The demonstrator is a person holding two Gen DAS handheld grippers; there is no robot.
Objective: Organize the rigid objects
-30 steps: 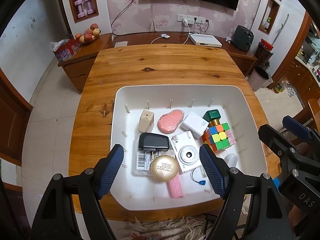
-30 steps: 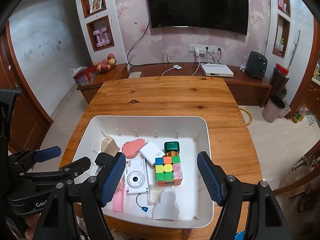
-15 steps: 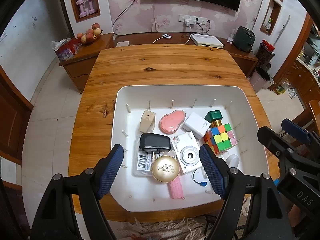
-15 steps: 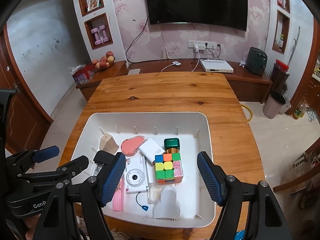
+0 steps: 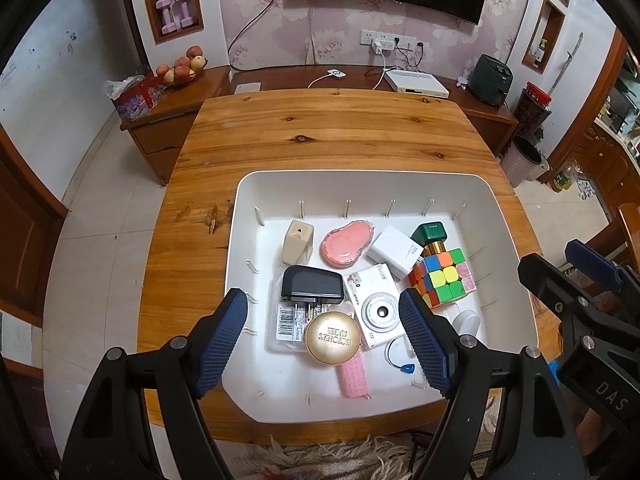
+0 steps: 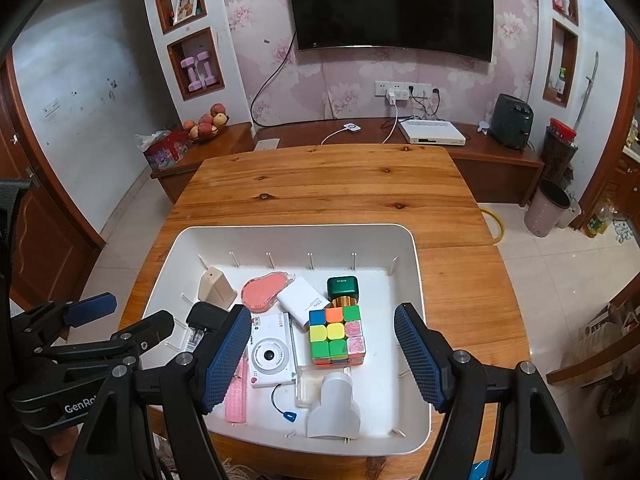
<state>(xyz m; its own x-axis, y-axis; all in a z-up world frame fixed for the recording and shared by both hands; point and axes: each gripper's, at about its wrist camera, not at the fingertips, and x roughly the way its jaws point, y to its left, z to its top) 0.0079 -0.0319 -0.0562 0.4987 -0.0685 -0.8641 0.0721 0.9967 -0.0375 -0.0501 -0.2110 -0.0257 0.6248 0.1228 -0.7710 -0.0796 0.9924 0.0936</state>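
A white bin on the wooden table holds several loose items. Among them are a colour cube, a white camera, a black plug adapter, a gold round tin, a pink oval case, a white charger block, a beige block and a green-capped bottle. My left gripper hovers open above the bin's near left part. Over the cube and a white cup, my right gripper hangs open. Neither holds anything.
A pink comb and a blue-tipped cord lie near the bin's front wall. Bare table top stretches beyond the bin. A low cabinet with a router and fruit bowl stands behind the table. A bin stands on the floor at right.
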